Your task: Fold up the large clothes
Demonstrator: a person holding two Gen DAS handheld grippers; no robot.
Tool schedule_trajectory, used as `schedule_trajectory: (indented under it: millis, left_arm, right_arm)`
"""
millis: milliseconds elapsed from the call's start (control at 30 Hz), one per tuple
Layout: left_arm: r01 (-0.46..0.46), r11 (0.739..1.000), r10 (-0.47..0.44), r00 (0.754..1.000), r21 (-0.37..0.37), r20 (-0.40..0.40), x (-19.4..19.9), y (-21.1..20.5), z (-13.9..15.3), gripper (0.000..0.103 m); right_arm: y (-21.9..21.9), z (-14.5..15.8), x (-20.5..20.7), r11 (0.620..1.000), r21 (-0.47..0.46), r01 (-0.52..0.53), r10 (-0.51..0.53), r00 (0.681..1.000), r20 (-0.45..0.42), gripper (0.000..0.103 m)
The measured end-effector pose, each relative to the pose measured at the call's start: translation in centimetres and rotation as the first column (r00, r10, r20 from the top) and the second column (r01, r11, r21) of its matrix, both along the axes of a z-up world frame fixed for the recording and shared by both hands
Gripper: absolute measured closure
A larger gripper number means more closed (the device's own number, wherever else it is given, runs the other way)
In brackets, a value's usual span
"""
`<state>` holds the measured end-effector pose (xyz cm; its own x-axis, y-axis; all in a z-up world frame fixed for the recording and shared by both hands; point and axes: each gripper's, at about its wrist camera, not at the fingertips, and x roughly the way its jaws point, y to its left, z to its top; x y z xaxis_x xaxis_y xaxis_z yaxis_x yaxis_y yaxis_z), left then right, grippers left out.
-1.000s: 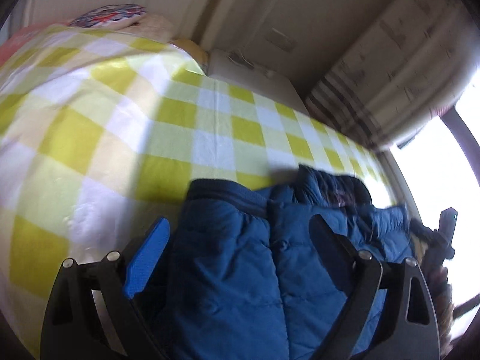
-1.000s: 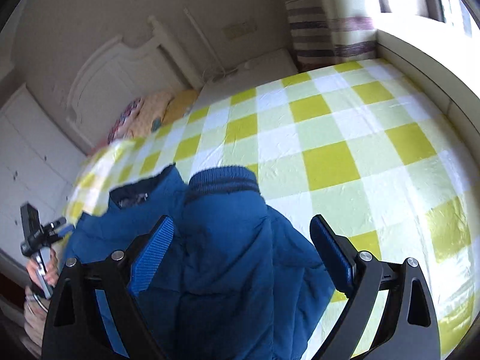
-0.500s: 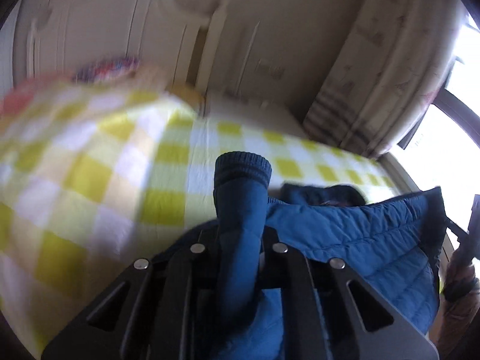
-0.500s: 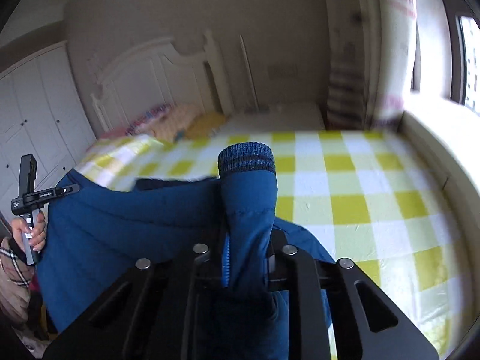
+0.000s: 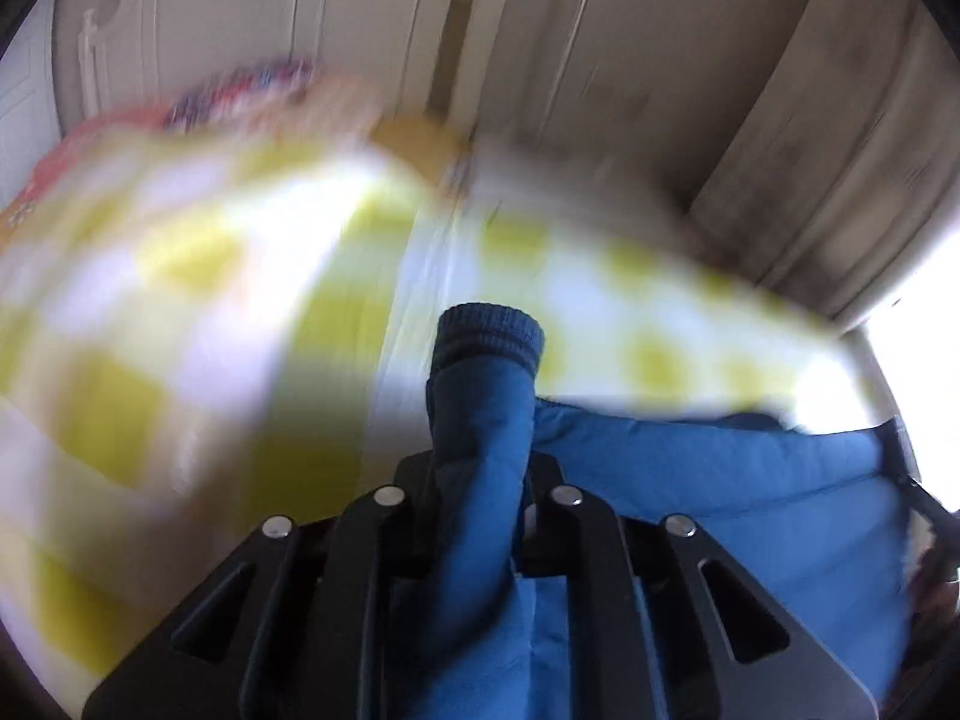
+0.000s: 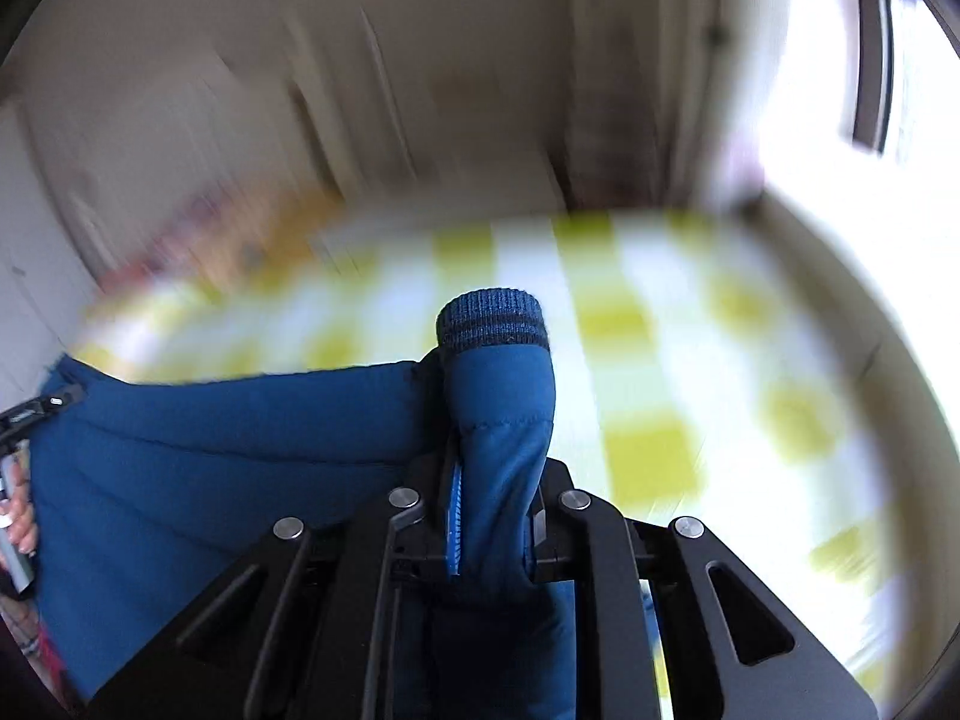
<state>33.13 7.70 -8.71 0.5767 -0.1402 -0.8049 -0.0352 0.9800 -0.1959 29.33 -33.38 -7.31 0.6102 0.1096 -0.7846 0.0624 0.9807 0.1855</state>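
Jacket: lifted over bed
Left gripper: opening, sleeve still pinched; may slip
Right gripper: clamped on other sleeve

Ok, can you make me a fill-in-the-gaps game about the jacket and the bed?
1. The puffy jacket is the colour ____.
2. The right gripper pinches the jacket's sleeve just below its knitted ____.
3. The bed cover has white and ____ squares.

Missing words: blue; cuff; yellow.
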Motion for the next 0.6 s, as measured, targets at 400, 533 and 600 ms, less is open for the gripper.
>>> schedule_trajectory:
  millis: [400,533,600]
  left_arm:
    - [-0.077,0.948,0.097,0.994,-0.308,0.049,-1.4,5.5,-0.8,0.031]
    - [-0.032,0.883,0.113,0.983,-0.468,0.147,-5.8,9.2,2.4,0.016]
    - [0.031,0.905,0.059,0.978,-0.425,0.199,-9.3,10.1,3.8,0.009]
  right_arm:
    - [-4.3,-3.5,-0.2,0.943,0.323,0.078,-0.076,0.997,-0.021,0.068]
    - [-7.2,-0.6,-4.0,0.858,0.511,0.049,-0.054,0.999,-0.003,0.008]
    - [-7.7,2.0,-7.9,0.874,0.483,-0.048,-0.006,0.994,0.109,0.008]
